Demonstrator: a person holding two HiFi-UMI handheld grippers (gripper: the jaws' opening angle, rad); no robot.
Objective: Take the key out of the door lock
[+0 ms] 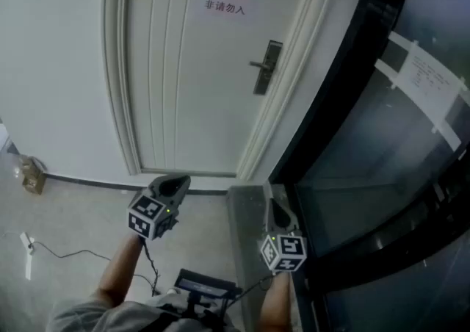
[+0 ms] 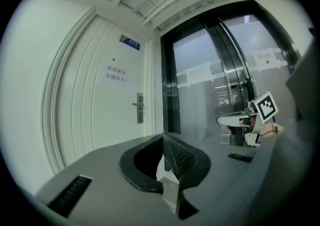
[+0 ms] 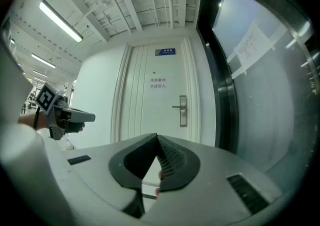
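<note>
The key is too small to pick out from here. If it is in place, it sits in the tall silver metal lock plate (image 1: 268, 67), under the short lever handle (image 1: 257, 65), well ahead of both claws and above them, nearer the right claw's line than the left's. The plate is on the edge of the closed white panelled door (image 1: 176, 73), which carries a white paper notice in red characters (image 1: 226, 0) higher up.

Neither claw has reached anything. The left claw (image 1: 178, 182) has its dark ribbed jaws pressed together on nothing, and the right claw (image 1: 277, 209) is likewise squeezed tight and empty. Both are held level and point at the door. The right one is close beside the dark-framed glass wall (image 1: 382, 139) running off on its right, and grey floor (image 1: 73, 213) lies below them.

The step in hand looks like the approach, hardly begun. To do it well I would bring the right claw straight in on the plate and spread its jaws before arriving. I would set them flat across the key's head — not on the lever. Then pinch firmly and draw back along the key's own line, with no sideways levering, lest it bind. The left claw can hang back, clear of the handle.
</note>
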